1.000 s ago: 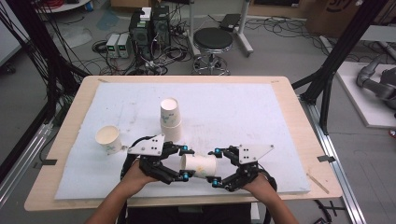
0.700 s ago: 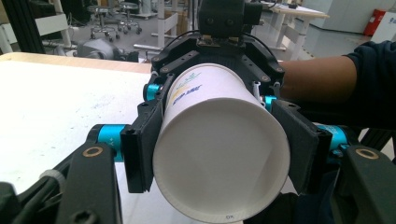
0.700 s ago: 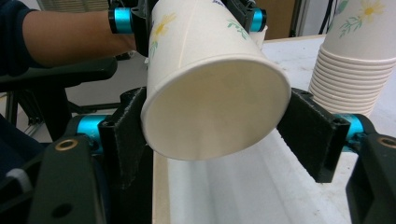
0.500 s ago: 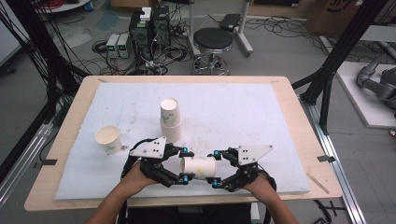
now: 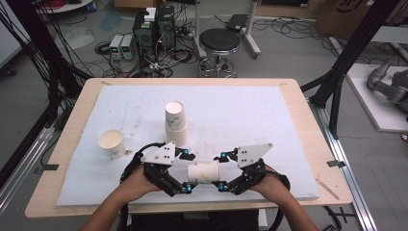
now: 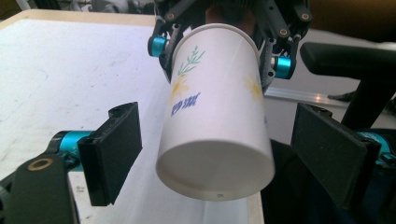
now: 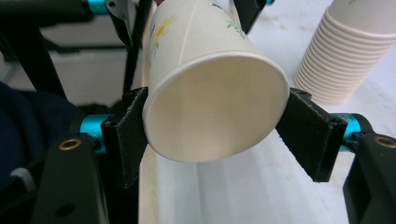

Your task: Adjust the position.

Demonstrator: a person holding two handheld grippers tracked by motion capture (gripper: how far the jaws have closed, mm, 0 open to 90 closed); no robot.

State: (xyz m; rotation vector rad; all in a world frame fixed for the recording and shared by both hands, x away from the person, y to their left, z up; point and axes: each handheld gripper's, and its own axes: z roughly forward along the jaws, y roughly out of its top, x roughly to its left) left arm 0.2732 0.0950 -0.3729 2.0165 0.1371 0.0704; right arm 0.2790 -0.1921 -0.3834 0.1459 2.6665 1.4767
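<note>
Sideways paper cup (image 5: 203, 172), rim clamped by right gripper (image 7: 212, 121), left gripper (image 6: 217, 154) jaws just opened, clear of base

We see a paper cup (image 5: 203, 172) lying on its side near the front edge of the surface (image 5: 288, 125), between the left tongs (image 5: 187, 172) and the right tongs (image 5: 219, 171). The right tongs grip its end. The left tongs have just been opening, with the cup's other end between their jaws; from above we cannot quite tell whether they touch it. Behind the tongs stands a stack of cups (image 5: 175, 122), upside down. A single cup (image 5: 111, 143) stands upright to its left, well apart. A stool (image 5: 219, 44) sits on the floor beyond.
</note>
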